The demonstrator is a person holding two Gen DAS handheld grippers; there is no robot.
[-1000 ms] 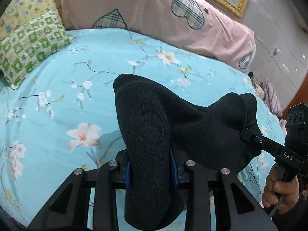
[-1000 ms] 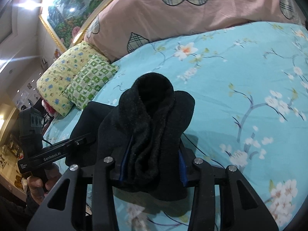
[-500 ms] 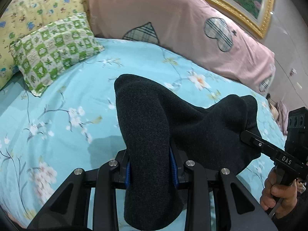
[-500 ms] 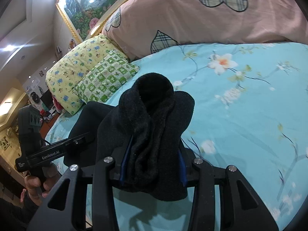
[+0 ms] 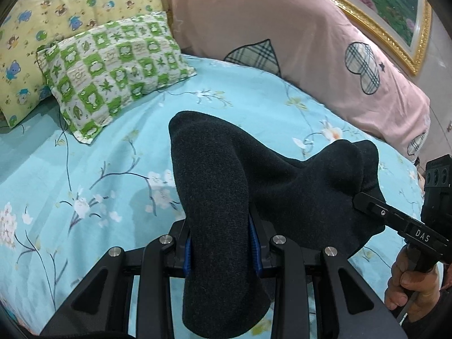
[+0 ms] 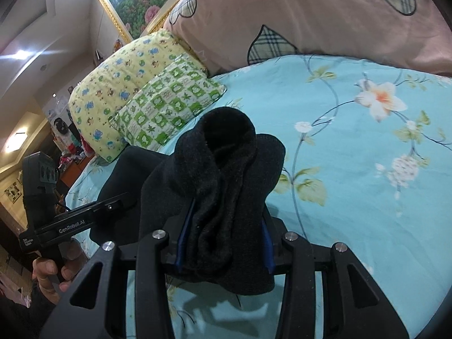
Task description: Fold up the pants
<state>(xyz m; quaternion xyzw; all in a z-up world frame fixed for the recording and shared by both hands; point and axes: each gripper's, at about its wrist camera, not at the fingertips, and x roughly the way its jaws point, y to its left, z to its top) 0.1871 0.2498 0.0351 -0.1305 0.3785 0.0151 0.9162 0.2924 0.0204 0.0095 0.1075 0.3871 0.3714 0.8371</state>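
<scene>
The dark charcoal pants [image 5: 254, 186] hang bunched between both grippers above the bed. My left gripper [image 5: 220, 248] is shut on a thick fold of the pants, which spills over and hides its fingertips. My right gripper [image 6: 223, 243] is shut on another bunched fold of the pants [image 6: 226, 169]. In the left wrist view the right gripper [image 5: 364, 200] grips the cloth at the right. In the right wrist view the left gripper [image 6: 121, 200] grips it at the left.
The turquoise floral bedsheet [image 5: 113, 169] lies below. A green checked pillow [image 5: 113, 70] and a yellow cartoon pillow [image 5: 42, 28] sit far left. A long pink quilt roll [image 5: 282, 42] runs along the back under a gold-framed picture [image 5: 395, 14].
Both grippers have swung left and forward with the pants held between them. The pillows and pink quilt have come nearer and larger. Both grips are unchanged.
</scene>
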